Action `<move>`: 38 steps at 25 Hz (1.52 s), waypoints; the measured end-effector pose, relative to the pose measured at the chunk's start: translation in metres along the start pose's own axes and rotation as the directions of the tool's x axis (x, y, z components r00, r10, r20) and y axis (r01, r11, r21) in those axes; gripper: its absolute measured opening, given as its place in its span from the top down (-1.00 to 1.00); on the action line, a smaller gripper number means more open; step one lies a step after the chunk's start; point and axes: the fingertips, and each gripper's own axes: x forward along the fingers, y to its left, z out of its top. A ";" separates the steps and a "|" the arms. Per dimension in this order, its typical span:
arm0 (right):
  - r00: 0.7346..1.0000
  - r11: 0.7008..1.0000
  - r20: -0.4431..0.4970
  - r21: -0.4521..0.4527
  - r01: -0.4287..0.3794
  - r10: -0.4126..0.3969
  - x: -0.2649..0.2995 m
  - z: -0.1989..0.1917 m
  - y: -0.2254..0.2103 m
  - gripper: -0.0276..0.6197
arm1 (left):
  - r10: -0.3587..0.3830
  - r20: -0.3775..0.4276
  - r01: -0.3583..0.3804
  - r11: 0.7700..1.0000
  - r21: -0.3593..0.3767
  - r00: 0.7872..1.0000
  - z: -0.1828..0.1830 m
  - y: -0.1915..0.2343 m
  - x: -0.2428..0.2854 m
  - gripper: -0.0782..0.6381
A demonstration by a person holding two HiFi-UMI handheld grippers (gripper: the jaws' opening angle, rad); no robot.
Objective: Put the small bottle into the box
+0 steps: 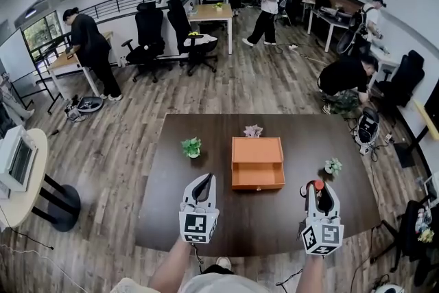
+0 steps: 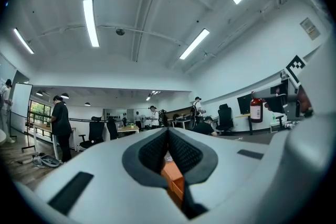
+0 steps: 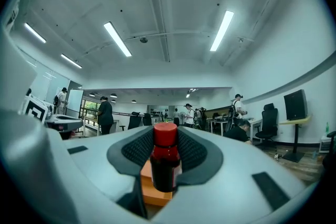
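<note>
right gripper (image 1: 321, 197): clamped on small bottle (image 3: 165, 162), jaws part open around dark body, below red cap. left gripper (image 1: 201, 190): jaws together, nothing held.

bottle above near right part of dark table (image 1: 206, 230), upright, long axis vertical, cap up. orange box (image 1: 257, 151) ahead and to left, well apart.

likely step: carry to box. best done so: keep grip firm, keep bottle vertical, bring squarely over box, lower base-first, release only once seated. keep left gripper clear of path.
</note>
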 end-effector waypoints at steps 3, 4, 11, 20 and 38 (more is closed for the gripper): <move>1.000 1.000 0.004 -0.014 -0.008 0.008 0.028 0.003 0.009 0.49 | 0.016 0.008 -0.015 1.000 -0.014 1.000 -0.002 0.024 0.018 0.78; 1.000 1.000 0.008 -0.018 -0.008 0.008 0.036 0.004 0.011 0.49 | 0.017 0.015 -0.016 1.000 -0.018 1.000 -0.001 0.031 0.024 0.78; 0.999 0.999 0.038 -0.030 -0.015 0.016 0.071 0.012 0.031 0.49 | 0.007 0.041 -0.006 1.000 -0.027 0.999 -0.002 0.060 0.049 0.78; 0.999 0.999 0.038 -0.040 -0.035 0.037 0.091 0.009 0.041 0.49 | -0.002 0.029 0.002 1.000 -0.016 1.000 -0.009 0.069 0.059 0.78; 0.998 0.998 -0.006 -0.004 -0.063 0.063 0.108 -0.024 0.031 0.50 | -0.007 -0.005 0.007 1.000 -0.026 1.000 -0.029 0.057 0.075 0.78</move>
